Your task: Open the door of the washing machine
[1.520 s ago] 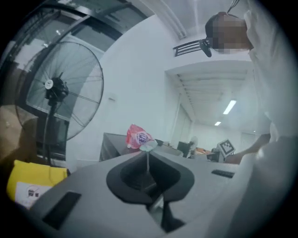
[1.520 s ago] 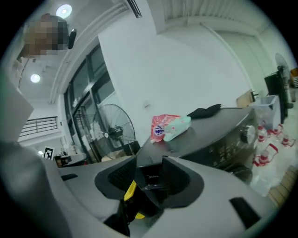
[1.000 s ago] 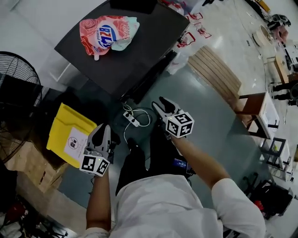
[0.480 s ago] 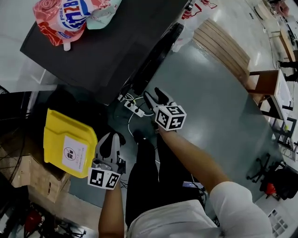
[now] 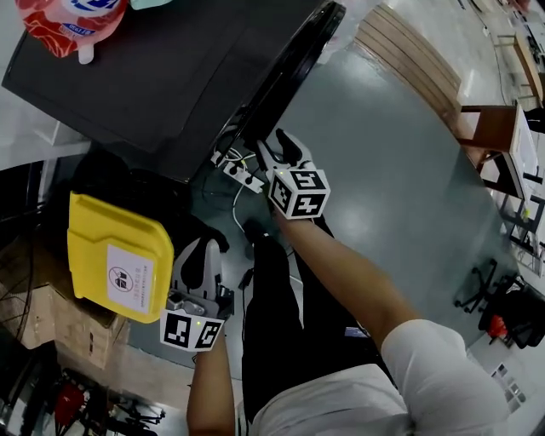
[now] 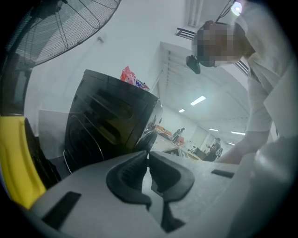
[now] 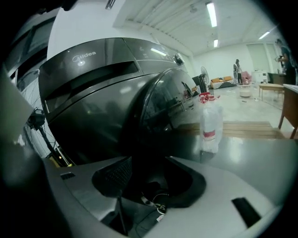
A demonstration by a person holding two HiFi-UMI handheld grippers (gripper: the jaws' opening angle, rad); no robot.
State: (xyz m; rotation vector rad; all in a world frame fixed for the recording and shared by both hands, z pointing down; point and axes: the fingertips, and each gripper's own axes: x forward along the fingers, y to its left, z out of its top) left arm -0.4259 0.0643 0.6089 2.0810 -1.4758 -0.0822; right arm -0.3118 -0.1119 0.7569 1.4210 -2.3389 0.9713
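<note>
The dark washing machine (image 5: pixel 153 77) fills the top of the head view, its round glass door (image 5: pixel 294 64) closed on the front. My right gripper (image 5: pixel 277 146) hovers just in front of the door's lower edge, apart from it. Its jaws stand wide and are closing slightly, with nothing between them. In the right gripper view the door (image 7: pixel 172 107) bulges close ahead of my right gripper (image 7: pixel 146 167). My left gripper (image 5: pixel 202 249) hangs lower left beside the person's leg, shut and empty. The left gripper view shows my left gripper (image 6: pixel 148 155), its tips meeting, and the machine (image 6: pixel 107 121) beyond.
A pink detergent bag (image 5: pixel 72 21) lies on top of the machine. A yellow bin (image 5: pixel 115 264) and cardboard boxes (image 5: pixel 34 298) sit left. A power strip (image 5: pixel 238 170) with cables lies on the floor under the door. A wooden pallet (image 5: pixel 417 60) lies right, by a plastic bottle (image 7: pixel 210 125).
Both grippers have sunk lower toward the floor. The right gripper now sits closer to the door's bottom edge, and its jaws stand wider than a second ago.
</note>
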